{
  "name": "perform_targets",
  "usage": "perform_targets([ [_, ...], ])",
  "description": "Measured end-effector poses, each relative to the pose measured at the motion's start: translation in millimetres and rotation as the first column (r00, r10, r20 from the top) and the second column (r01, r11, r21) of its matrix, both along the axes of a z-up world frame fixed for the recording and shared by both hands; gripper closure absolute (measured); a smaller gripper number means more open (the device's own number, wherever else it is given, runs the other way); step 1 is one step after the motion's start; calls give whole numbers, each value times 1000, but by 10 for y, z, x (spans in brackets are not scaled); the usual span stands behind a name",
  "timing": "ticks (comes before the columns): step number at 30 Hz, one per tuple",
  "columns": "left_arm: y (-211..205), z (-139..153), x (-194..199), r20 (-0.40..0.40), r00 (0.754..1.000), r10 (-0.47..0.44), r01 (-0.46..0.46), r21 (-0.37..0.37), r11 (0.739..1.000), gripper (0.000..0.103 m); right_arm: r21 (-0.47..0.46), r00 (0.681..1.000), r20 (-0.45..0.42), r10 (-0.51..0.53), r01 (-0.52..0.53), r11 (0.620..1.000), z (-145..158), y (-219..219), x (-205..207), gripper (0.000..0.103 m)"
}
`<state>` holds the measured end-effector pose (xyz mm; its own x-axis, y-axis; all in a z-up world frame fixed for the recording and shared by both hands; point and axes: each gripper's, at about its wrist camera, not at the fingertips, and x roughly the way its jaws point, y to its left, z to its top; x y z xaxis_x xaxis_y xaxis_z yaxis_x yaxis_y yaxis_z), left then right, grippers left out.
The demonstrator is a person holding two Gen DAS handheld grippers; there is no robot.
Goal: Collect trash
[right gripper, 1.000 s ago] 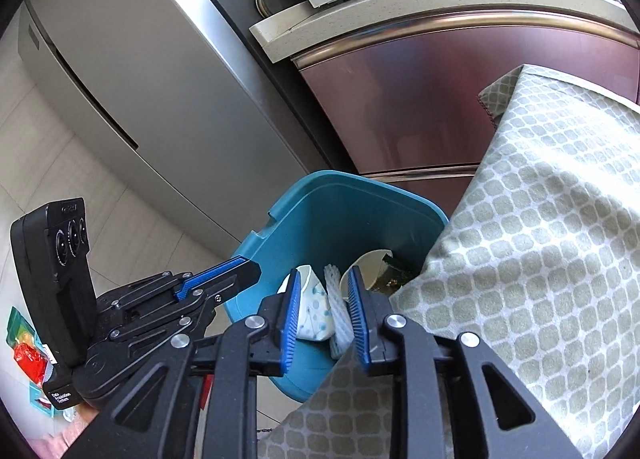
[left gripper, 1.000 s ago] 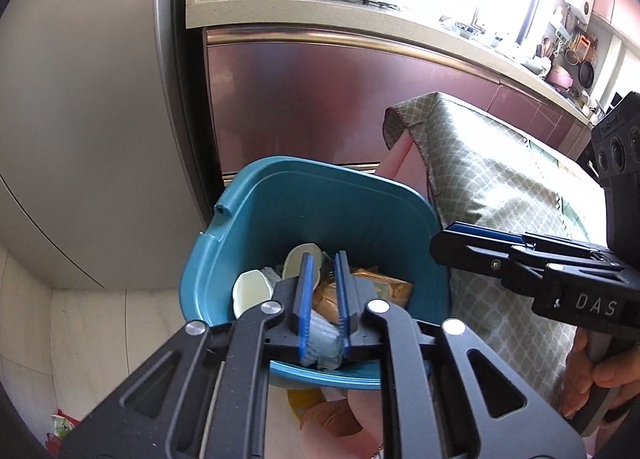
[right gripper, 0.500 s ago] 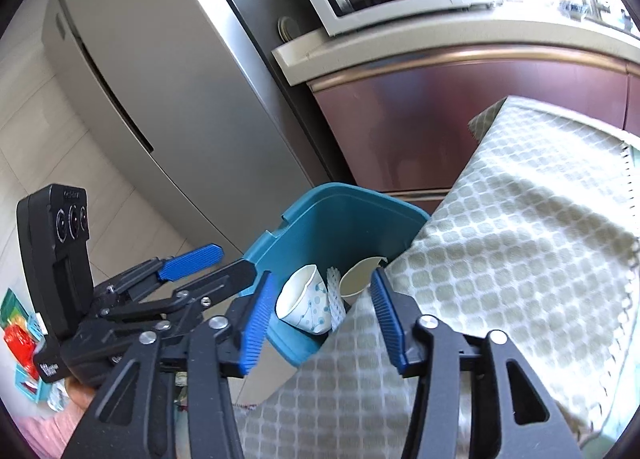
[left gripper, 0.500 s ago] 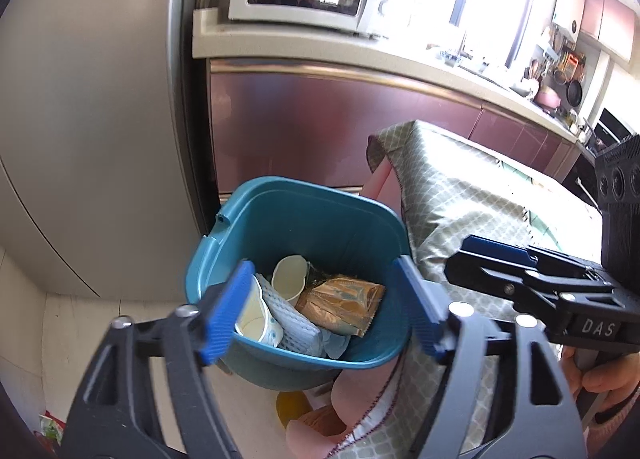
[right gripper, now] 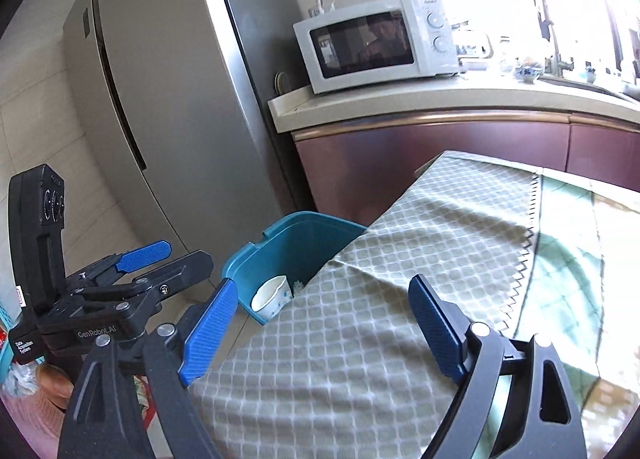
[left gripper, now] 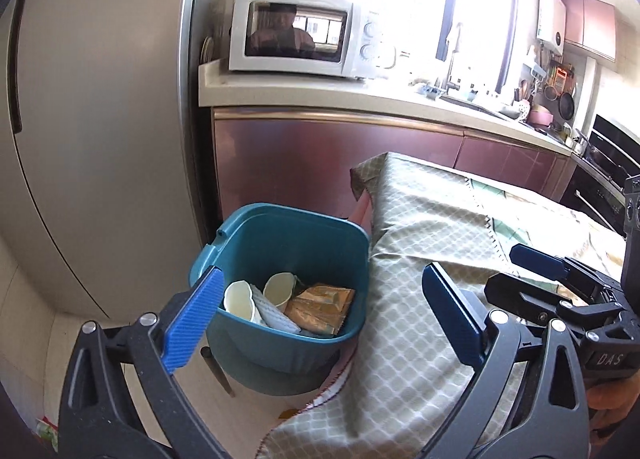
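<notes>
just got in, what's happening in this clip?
A person with a handheld gripper in each hand is collecting trash. The left gripper and right gripper are both empty, jaws opening. The teal bin beside the cloth-covered table holds paper cups, a brown wrapper and other scraps.

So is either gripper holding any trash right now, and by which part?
Nothing is held. The left gripper and right gripper are both opening with nothing between the fingers; the cups and wrapper lie in the bin.

White microwave (left gripper: 294,41) on counter (left gripper: 360,97) beside refrigerator (left gripper: 100,119).
</notes>
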<state>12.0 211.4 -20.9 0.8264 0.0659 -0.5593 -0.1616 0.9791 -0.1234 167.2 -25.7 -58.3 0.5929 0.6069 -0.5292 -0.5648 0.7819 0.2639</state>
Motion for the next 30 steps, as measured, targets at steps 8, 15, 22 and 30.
perform_targets([
  [8,-269,175,-302,105,994,2,-7,50,999,6,-3,985,146,-94,96,995,140,-286,-372,7],
  [15,-495,289,-574,178,984,-3,-11,73,997,6,23,948,248,-199,199,980,236,-595,-697,7],
  [22,-708,375,-750,221,975,-15,-7,101,995,6,41,903,330,-276,278,960,313,-839,-966,7],
  [30,-890,430,-904,262,965,-27,-6,127,992,6,66,874,350,-337,336,940,337,-1075,-1149,7],
])
